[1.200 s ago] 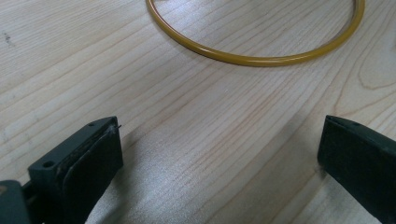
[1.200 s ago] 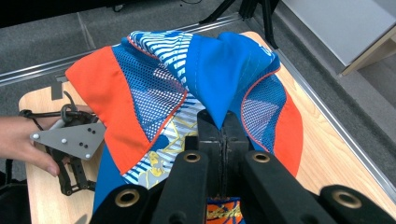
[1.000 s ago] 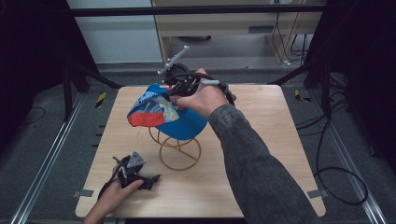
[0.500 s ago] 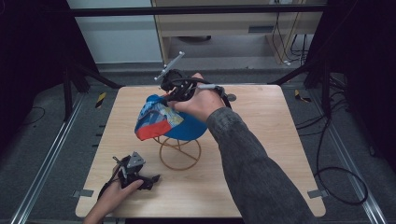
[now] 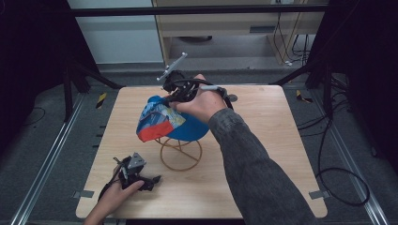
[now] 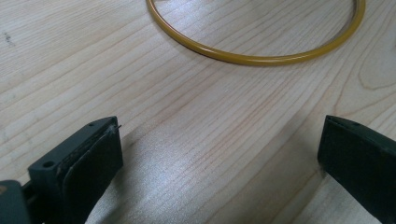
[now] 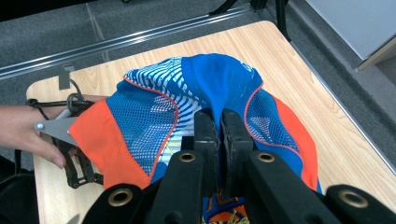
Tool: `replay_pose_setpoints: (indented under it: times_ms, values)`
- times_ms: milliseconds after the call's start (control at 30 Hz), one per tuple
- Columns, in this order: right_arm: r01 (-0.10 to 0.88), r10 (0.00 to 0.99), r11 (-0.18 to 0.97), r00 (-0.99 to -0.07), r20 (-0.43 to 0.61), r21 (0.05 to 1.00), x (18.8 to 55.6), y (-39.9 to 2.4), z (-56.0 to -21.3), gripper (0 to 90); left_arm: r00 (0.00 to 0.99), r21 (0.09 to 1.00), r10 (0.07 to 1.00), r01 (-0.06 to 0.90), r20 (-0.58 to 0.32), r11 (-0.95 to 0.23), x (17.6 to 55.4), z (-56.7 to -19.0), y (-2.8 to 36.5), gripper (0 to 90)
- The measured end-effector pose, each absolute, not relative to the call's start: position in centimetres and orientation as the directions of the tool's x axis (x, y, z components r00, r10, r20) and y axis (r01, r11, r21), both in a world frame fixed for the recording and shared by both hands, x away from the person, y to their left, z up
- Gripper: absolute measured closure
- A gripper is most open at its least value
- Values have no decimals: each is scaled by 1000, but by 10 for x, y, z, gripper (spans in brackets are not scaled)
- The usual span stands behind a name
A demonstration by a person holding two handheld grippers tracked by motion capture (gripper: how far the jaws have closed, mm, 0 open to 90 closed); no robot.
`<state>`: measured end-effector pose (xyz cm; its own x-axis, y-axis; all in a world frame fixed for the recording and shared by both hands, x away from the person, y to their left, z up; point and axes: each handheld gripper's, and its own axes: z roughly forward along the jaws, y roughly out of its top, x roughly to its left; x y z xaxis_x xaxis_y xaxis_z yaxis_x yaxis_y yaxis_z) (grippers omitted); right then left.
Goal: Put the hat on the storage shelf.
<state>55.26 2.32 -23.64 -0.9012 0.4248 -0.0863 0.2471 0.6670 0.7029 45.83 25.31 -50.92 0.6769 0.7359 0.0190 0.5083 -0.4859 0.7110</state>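
Note:
A blue and orange mesh cap (image 5: 164, 123) hangs over a yellow wire stand (image 5: 180, 154) in the middle of the wooden table (image 5: 272, 140). My right gripper (image 5: 168, 99) comes in from behind the cap, shut on a fold of its blue fabric (image 7: 215, 84); in the right gripper view the two jaws (image 7: 220, 116) pinch that cloth between them. My left gripper (image 5: 152, 179) rests on the table at the near left. Its jaws stand wide open (image 6: 219, 149) over bare wood, with the stand's base ring (image 6: 252, 58) just ahead.
Dark frame posts and rails run along both sides of the table. A cable (image 5: 338, 187) loops over the floor at the right. A cabinet (image 5: 225, 23) stands beyond the far edge.
My right hand and the cap have shifted slightly down in the high view, closer to the wire stand. The left gripper has stayed where it was.

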Motion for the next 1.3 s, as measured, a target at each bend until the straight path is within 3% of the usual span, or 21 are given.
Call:
replay_pose_setpoints:
  times_ms: [500,833,1100,1300]
  values:
    - [253,429,658,-900,-77,709,552,23,-238,809,678,711,735,507,21,-488,458,-509,253,0]
    - [270,445,638,-894,-59,721,552,18,-239,654,678,711,735,508,19,-486,458,-509,253,0]
    - [278,446,625,-894,-42,730,549,10,-238,604,678,711,735,506,21,-488,459,-509,253,0]
    - [281,462,612,-886,-45,739,545,2,-235,493,680,710,733,507,20,-489,459,-509,253,0]
